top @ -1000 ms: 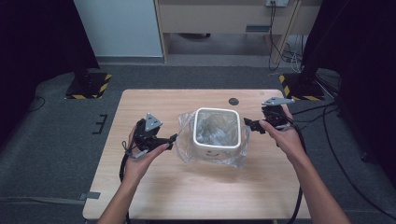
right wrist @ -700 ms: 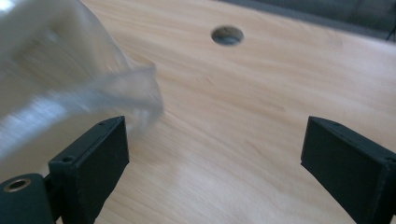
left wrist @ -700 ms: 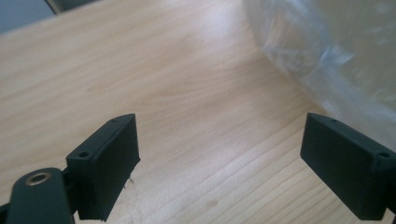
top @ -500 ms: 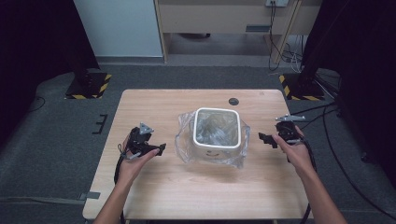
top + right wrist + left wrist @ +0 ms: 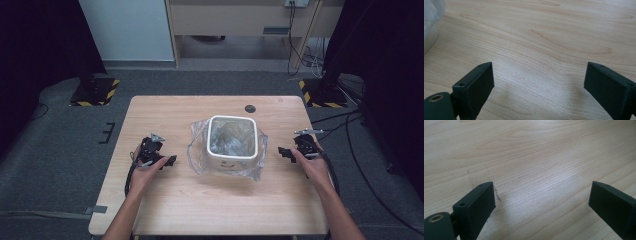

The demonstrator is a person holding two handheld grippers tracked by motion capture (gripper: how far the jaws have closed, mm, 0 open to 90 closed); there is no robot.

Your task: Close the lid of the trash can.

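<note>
Wood-grain desk (image 5: 215, 210) runs bare along its near edge, where the person's forearms come in. Left tongs (image 5: 169, 161) sit toward the left edge, low over the wood, jaws standing wide apart, having just been opening, with nothing between them. Right tongs (image 5: 283, 151) sit toward the right edge, jaws likewise spread and empty; the right gripper view catches a bit of crinkled film at its upper left. Between the two, at the desk's middle, stands the white square bin (image 5: 232, 142), lined with a clear plastic bag (image 5: 200, 150) whose loose skirt spills around its base. Both tongs are apart from it. My reading: the bag has been let go, hands parked. Any next move would need one tongs to close in on the film's edge. A small dark mark shows on the bin's near wall, unreadable. Beyond, near the far edge, lies a dark round disc (image 5: 250, 108).
</note>
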